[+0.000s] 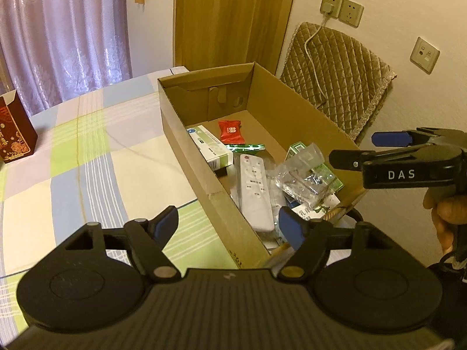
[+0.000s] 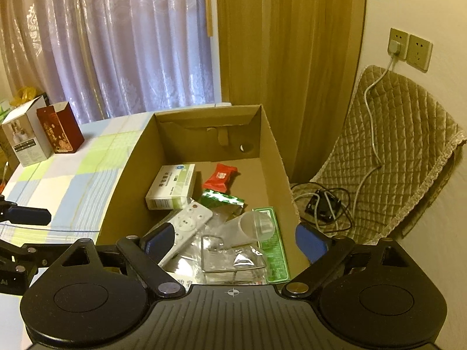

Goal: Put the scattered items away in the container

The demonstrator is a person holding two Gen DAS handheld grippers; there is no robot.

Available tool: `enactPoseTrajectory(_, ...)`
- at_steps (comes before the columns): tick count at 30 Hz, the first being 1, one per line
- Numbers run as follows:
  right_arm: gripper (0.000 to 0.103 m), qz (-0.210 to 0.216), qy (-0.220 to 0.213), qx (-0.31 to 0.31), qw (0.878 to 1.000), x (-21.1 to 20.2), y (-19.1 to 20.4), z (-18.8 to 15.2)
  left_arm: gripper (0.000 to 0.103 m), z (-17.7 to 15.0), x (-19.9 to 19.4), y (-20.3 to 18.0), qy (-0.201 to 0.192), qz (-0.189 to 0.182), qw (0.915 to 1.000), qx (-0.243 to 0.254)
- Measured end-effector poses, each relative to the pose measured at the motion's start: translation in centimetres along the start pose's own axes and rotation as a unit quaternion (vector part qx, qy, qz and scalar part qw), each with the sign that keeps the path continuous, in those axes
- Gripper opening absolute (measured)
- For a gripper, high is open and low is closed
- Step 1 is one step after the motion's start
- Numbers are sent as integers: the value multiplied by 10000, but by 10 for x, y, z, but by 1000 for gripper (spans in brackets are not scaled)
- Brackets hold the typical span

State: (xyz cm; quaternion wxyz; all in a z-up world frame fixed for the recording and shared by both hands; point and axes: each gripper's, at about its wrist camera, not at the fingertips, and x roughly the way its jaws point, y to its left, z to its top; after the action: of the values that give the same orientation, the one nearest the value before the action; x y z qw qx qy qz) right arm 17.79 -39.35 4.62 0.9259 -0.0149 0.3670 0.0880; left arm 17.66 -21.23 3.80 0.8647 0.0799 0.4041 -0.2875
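Both tongs, left (image 1: 227,223) and "DAS"-marked right (image 2: 235,237), gape empty above the box (image 2: 273,151).

The open brown cardboard box (image 2: 271,157) sits on the table, holding everything. Inside, a white-green medicine carton (image 2: 171,186) lies at ten o'clock, a red candy wrapper (image 2: 220,177) at twelve and a green foil packet (image 2: 223,199) mid-floor. A white remote (image 2: 186,224) slants at seven, beside a clear plastic cup (image 2: 254,227) tipped over crumpled clear packaging (image 2: 230,258).
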Motion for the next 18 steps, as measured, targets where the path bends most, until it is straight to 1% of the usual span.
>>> enactPoseTrajectory(1,102,-5,-13,-2,10000,-2,0,-1,78,-1,-1,-1,-3,13,10000,-6)
enactPoseTrajectory(2,103,-11,-43,10,10000,-4,0,-1,82,-2,-3,-2,-7,26,10000,-14)
enactPoseTrajectory(3,103,-15,-65,13,10000,-7,0,-1,86,-3,-4,-3,-19,44,10000,-20)
enactPoseTrajectory(5,103,0,-72,7,10000,-12,1,-1,90,-6,-8,-4,-43,72,10000,-32)
enactPoseTrajectory(8,103,-5,-87,34,10000,-20,1,-1,99,-9,-14,-7,-76,127,9999,-74)
enactPoseTrajectory(10,103,2,-72,79,9999,-26,2,-1,102,-11,-19,-10,-101,182,9997,-100)
enactPoseTrajectory(18,103,28,-86,136,9999,-54,6,-6,102,-19,-40,-19,-113,209,9989,-401)
